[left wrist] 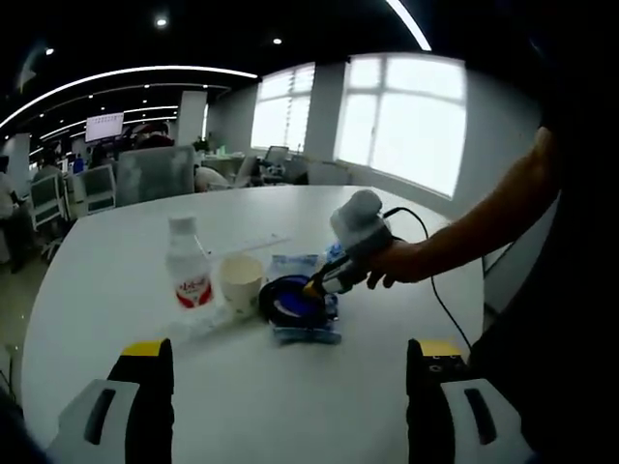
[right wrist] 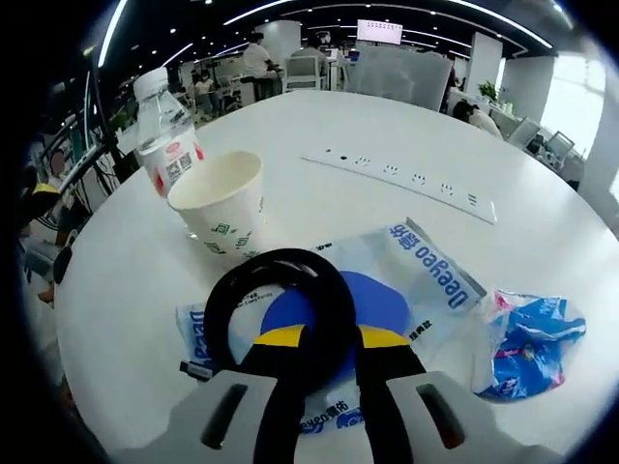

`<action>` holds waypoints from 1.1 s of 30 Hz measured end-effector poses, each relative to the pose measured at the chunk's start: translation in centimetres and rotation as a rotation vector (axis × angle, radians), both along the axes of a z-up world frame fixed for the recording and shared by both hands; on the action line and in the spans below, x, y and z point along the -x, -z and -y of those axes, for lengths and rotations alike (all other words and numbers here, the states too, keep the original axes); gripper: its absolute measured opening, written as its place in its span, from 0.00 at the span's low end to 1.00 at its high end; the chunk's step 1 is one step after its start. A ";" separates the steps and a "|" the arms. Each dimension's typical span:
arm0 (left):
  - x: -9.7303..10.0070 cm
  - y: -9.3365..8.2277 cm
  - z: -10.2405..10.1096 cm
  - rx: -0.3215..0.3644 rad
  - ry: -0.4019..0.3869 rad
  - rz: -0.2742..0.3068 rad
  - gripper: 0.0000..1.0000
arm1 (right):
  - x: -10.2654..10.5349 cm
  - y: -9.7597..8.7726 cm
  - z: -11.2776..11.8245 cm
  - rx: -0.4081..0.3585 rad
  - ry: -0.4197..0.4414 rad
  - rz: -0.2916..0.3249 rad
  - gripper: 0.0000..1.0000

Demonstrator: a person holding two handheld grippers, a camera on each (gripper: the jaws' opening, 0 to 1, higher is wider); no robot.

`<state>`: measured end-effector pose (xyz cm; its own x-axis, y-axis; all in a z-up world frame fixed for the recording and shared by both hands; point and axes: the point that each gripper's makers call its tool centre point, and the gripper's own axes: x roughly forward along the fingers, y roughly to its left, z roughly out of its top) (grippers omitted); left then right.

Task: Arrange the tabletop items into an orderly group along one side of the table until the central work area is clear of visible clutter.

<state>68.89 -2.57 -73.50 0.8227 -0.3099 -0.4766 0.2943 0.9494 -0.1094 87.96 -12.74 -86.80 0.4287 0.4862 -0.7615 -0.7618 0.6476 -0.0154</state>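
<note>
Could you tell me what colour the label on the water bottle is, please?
The water bottle's label is red with white print; it shows best in the left gripper view.

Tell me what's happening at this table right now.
A person is tidying a white round table. The right gripper is shut on a black ring lying over a blue and white packet. Close beside it stand a paper cup and a water bottle. The left gripper hangs open over bare tabletop, holding nothing.

A water bottle (right wrist: 164,130), paper cup (right wrist: 222,203), black ring (right wrist: 280,309) on a wipes packet (right wrist: 426,266) cluster together.
</note>
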 end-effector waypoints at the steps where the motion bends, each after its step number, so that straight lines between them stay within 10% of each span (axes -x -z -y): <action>1: 0.0 0.0 0.0 0.001 -0.003 0.001 0.99 | 0.1 0.1 0.0 0.010 0.001 -0.002 0.14; 33: 0.4 0.1 -0.4 0.017 -0.011 0.016 0.98 | -0.7 -1.1 1.9 -0.061 0.244 0.013 0.02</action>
